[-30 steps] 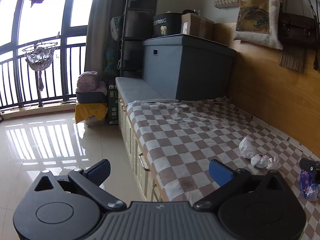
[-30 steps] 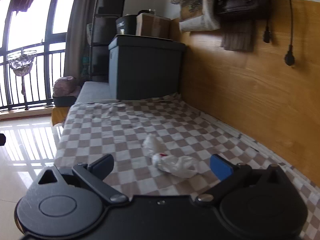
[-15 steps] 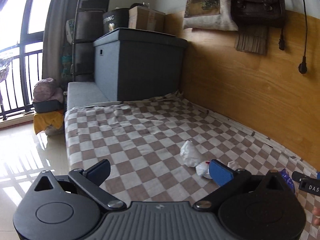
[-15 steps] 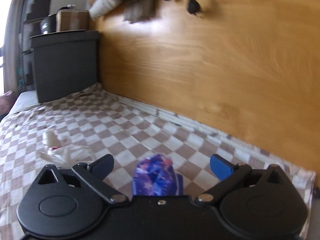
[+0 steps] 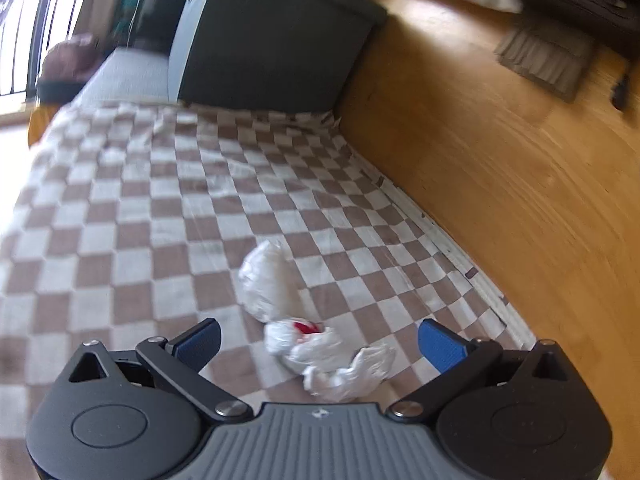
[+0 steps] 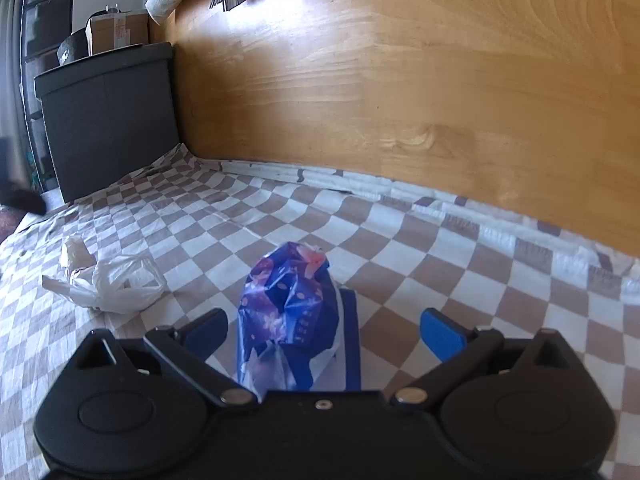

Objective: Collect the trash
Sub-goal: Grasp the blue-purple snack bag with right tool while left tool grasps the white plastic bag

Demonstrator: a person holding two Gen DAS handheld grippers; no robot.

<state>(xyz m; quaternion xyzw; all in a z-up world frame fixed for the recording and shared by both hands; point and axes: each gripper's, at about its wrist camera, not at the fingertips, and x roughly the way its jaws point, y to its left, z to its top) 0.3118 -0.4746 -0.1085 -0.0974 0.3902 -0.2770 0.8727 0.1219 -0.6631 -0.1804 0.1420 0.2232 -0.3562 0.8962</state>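
Crumpled white plastic bags (image 5: pixel 316 336) with a red spot lie on the checkered bench cover (image 5: pixel 160 216). My left gripper (image 5: pixel 319 340) hovers open over them, its blue pads on either side and apart from the plastic. In the right wrist view a crumpled blue floral wrapper (image 6: pixel 288 312) stands between the wide-apart pads of my right gripper (image 6: pixel 323 330), which is open and not touching it. The white plastic bags (image 6: pixel 106 280) lie to the left of that wrapper.
A wooden wall panel (image 5: pixel 500 152) runs along the right side of the bench. A dark grey storage box (image 5: pixel 272 40) stands at the far end of the cover. Hanging bags (image 5: pixel 560 0) sit high on the wall. The bench's left edge drops to the floor.
The left gripper has swung right and dropped close over the white bags. The right gripper has moved in so the blue wrapper sits between its open pads.
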